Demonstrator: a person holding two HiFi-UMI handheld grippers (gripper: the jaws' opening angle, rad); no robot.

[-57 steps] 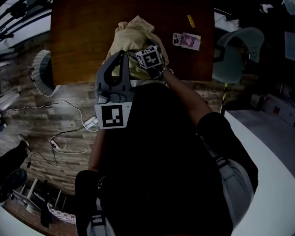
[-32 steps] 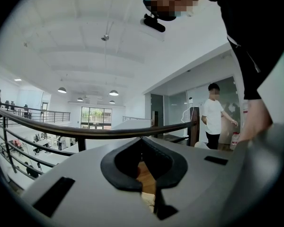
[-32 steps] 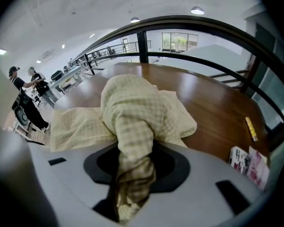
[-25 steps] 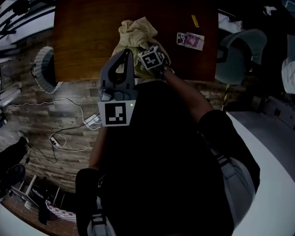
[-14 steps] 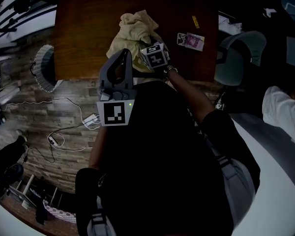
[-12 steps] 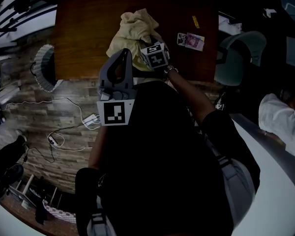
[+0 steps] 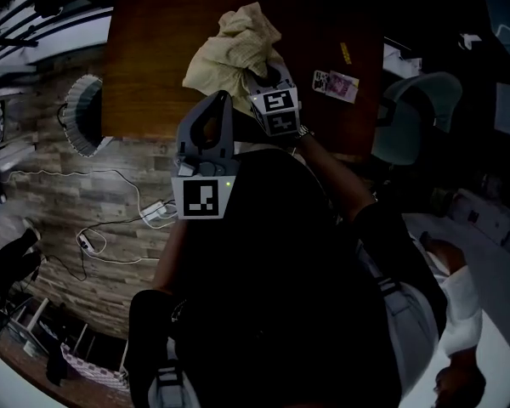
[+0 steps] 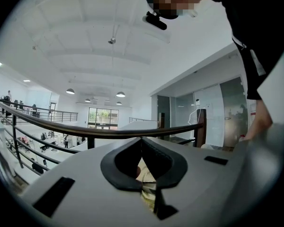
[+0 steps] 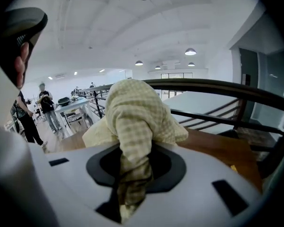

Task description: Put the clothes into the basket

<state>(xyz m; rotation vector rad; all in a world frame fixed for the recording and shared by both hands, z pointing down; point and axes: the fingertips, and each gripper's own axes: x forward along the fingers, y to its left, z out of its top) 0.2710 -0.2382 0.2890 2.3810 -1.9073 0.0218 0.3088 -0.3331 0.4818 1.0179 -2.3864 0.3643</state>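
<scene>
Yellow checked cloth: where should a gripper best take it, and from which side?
By a bunched fold at its near edge, from the person's side. The cloth is limp and crumpled, and there it gathers into a narrow rope that fits between jaws, as the right gripper shows.

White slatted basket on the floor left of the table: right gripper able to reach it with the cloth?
Probably yes. The right gripper is shut on the yellow checked cloth, and the white slatted basket sits open-topped beside the brown wooden table. Only the left gripper stands near that path.
</scene>
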